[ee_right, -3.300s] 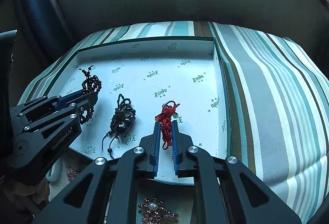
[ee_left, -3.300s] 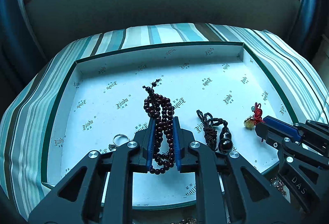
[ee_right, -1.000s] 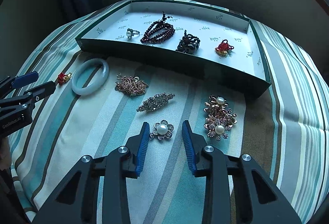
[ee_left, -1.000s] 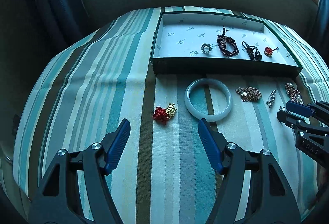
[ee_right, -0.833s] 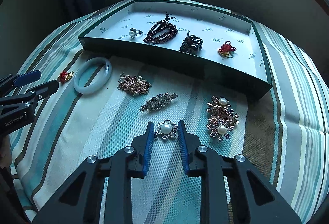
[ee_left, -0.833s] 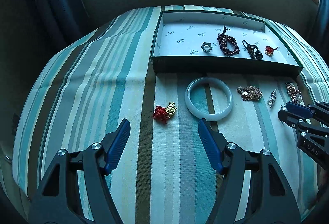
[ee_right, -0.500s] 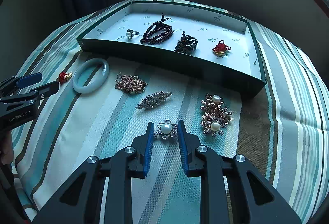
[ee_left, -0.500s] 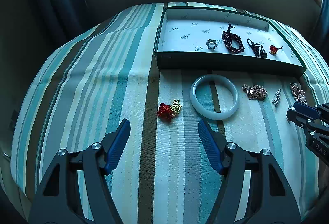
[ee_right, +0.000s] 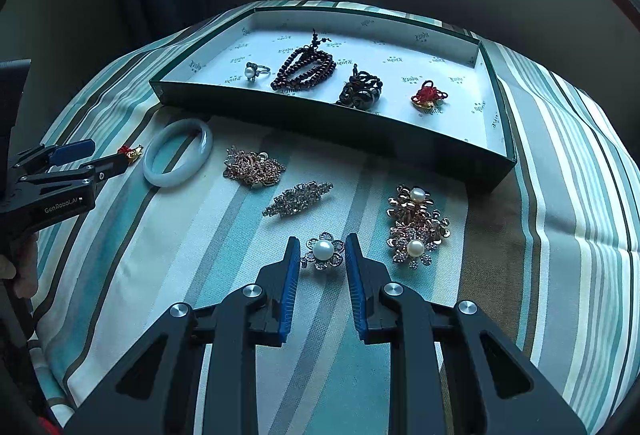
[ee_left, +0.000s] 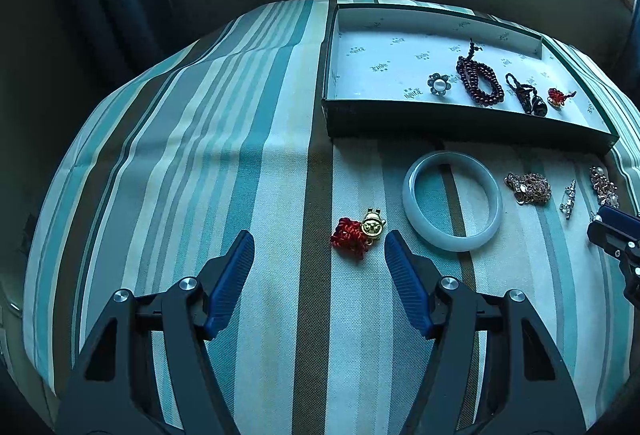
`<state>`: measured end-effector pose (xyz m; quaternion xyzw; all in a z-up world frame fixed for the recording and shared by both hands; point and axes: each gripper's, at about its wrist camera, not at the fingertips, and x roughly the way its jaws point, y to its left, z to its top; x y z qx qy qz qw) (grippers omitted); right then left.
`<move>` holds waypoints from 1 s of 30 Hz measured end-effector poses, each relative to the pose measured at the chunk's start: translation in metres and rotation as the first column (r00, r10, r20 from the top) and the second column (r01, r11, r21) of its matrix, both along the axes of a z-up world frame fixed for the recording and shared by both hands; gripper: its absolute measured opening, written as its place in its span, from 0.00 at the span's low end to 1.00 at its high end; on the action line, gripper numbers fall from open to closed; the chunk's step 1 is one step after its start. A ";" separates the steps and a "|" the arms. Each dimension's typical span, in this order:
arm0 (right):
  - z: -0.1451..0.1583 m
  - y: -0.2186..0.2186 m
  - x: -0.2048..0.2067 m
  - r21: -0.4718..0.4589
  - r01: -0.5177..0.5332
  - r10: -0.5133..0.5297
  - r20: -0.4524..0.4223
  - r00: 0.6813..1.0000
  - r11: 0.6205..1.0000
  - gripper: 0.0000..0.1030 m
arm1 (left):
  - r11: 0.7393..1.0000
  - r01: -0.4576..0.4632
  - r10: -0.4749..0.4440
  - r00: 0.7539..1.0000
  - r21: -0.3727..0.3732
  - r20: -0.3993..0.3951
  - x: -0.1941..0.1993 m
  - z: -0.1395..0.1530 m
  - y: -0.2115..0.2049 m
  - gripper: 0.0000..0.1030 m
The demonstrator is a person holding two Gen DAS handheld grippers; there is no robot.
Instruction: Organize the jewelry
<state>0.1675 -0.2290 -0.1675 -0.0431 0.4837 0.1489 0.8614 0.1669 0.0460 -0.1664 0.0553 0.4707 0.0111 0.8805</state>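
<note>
On the left gripper (ee_right: 98, 157), "GenRobot.AI"; both grippers' fingers spread, right gripper (ee_right: 322, 249) around pearl brooch (ee_right: 323, 250).

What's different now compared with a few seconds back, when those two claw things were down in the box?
Both let go and pulled back out: the left gripper released the dark bead bracelet, the right gripper the red knot charm. Now the right one brackets a pearl flower brooch, untouched. The tray pieces lie as they were left.

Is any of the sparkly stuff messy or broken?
Nothing looks broken. Two pearl flower brooches lie piled on each other on the striped cloth, and the rose-gold chain sits in a bunched heap. Pieces inside the green box lie spaced in a row.
</note>
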 end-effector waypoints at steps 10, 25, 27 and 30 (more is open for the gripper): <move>-0.003 -0.004 0.004 0.014 0.010 -0.009 -0.010 1.000 1.000 0.23 | 0.996 0.077 -0.077 0.997 -0.047 -0.012 0.008 -0.004 -0.005 0.37; -0.003 -0.003 0.004 0.016 0.010 -0.010 -0.010 1.000 1.000 0.23 | 0.991 0.108 -0.110 0.994 -0.077 -0.018 0.001 -0.003 -0.010 0.15; -0.002 -0.003 0.005 0.018 0.011 -0.011 -0.009 1.000 1.000 0.23 | 0.991 0.107 -0.109 0.994 -0.081 -0.018 -0.001 -0.002 -0.010 0.15; 0.001 -0.003 0.004 0.022 0.013 -0.013 -0.003 1.000 1.000 0.23 | 0.990 0.112 -0.113 0.994 -0.083 -0.011 -0.005 0.002 -0.010 0.15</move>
